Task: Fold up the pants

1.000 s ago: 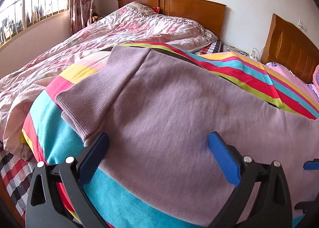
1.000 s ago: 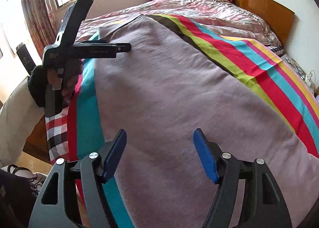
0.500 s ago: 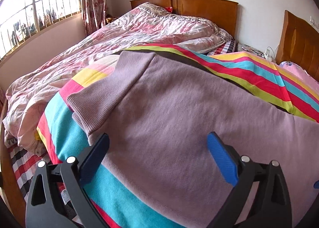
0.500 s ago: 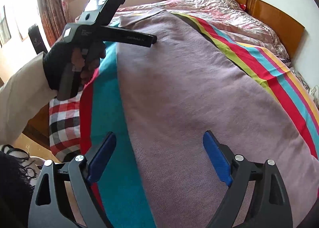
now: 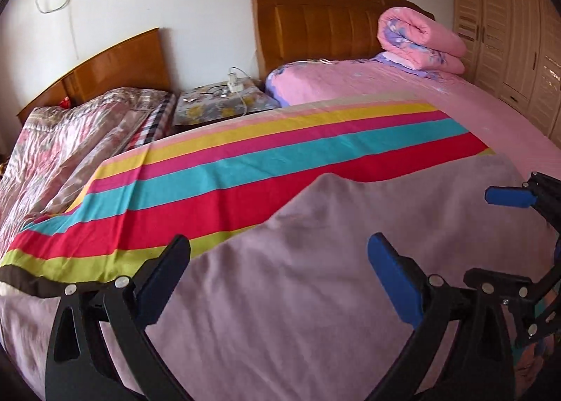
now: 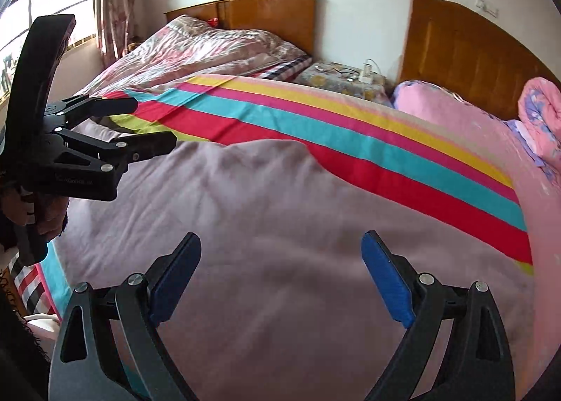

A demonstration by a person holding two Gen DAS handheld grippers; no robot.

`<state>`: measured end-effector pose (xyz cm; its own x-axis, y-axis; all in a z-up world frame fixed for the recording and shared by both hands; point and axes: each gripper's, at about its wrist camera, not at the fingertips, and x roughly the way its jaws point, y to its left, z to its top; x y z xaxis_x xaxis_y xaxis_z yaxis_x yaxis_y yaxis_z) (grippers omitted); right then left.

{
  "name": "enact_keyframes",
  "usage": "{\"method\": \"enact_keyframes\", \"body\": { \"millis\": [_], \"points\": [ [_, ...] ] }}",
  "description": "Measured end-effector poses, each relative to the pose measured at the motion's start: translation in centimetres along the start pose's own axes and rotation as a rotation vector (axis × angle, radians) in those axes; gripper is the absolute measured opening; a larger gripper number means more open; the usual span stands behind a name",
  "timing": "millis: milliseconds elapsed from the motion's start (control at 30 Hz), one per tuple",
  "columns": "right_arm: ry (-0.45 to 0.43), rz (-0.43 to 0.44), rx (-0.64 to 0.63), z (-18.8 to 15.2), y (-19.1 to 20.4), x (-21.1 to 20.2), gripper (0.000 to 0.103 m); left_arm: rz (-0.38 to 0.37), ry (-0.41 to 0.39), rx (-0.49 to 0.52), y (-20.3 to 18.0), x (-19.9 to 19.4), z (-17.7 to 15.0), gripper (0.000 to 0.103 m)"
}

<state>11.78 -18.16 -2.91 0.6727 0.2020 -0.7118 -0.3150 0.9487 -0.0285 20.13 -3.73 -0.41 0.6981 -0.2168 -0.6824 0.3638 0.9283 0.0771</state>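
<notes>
Pants [image 5: 315,295]: soft purple, lying flat on the striped blanket [image 5: 245,162] on the bed.
Left gripper [image 5: 278,276]: wide open, holding nothing.
Right gripper [image 6: 280,274]: jaws opening, nothing between them.
Done: maybe one fold, hard to tell.
Left: more folds, I think.

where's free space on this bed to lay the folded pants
Bare room: the striped sheet beyond the mauve pants, bordered by the crumpled quilt and the pink bed. The near side is crowded: pants cover it, with the left gripper and opening right gripper above.
</notes>
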Motion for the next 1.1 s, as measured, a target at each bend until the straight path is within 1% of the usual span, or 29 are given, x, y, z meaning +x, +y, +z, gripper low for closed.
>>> {"method": "enact_keyframes", "body": {
  "millis": [33,133,233,267,367,400,433,467,533,633,700,767,833,867,967,1100],
  "points": [
    [0.008,-0.023,0.027,-0.9,-1.3,-0.5,0.090,-0.034,0.014,0.033,-1.9,1.2,0.5,0.101],
    [0.037,-0.057,0.098,-3.6,-4.4,-1.5,0.090,-0.112,0.053,0.112,-6.6,4.7,1.8,0.101],
    [0.070,-0.077,0.153,-5.8,-6.4,-1.7,0.090,-0.161,0.077,0.117,-9.6,7.8,2.6,0.101],
    [0.084,-0.081,0.171,-6.5,-7.0,-1.7,0.090,-0.161,0.087,0.120,-10.2,8.9,2.8,0.101],
    [0.155,-0.097,0.213,-9.1,-8.6,-1.5,0.090,-0.119,0.165,0.109,-10.7,12.4,2.6,0.101],
    [0.156,-0.081,0.200,-9.8,-8.7,-1.6,0.090,-0.140,0.198,0.082,-10.3,13.2,2.8,0.102],
    [0.150,-0.076,0.168,-10.5,-8.5,-1.9,0.090,-0.148,0.191,0.052,-9.7,13.3,3.1,0.102],
    [0.155,-0.071,0.149,-11.1,-8.4,-2.3,0.090,-0.130,0.197,0.040,-9.3,13.7,3.2,0.102],
    [0.161,-0.039,0.166,-11.8,-8.8,-3.0,0.090,-0.131,0.201,0.043,-9.1,14.0,3.0,0.102],
    [0.172,-0.007,0.166,-12.3,-9.2,-3.6,0.090,-0.100,0.195,0.053,-9.0,14.0,2.9,0.102],
    [0.191,0.007,0.173,-12.0,-9.4,-3.8,0.090,-0.100,0.193,0.047,-8.9,14.0,3.0,0.102],
    [0.200,0.012,0.207,-10.9,-9.8,-4.0,0.090,-0.102,0.192,0.045,-8.7,13.8,2.9,0.102],
    [0.146,-0.029,0.215,-8.8,-10.1,-4.2,0.090,-0.102,0.190,0.042,-8.8,13.5,2.9,0.102],
    [0.120,-0.036,0.216,-7.8,-10.3,-4.0,0.090,-0.101,0.189,0.042,-8.7,13.6,2.9,0.102],
    [0.092,-0.083,0.179,-4.8,-10.1,-2.5,0.090,-0.100,0.187,0.040,-8.9,13.4,2.8,0.102],
    [0.152,-0.132,0.157,-2.6,-10.5,1.6,0.090,-0.100,0.186,0.040,-9.0,13.2,2.7,0.102]
  ]
}}
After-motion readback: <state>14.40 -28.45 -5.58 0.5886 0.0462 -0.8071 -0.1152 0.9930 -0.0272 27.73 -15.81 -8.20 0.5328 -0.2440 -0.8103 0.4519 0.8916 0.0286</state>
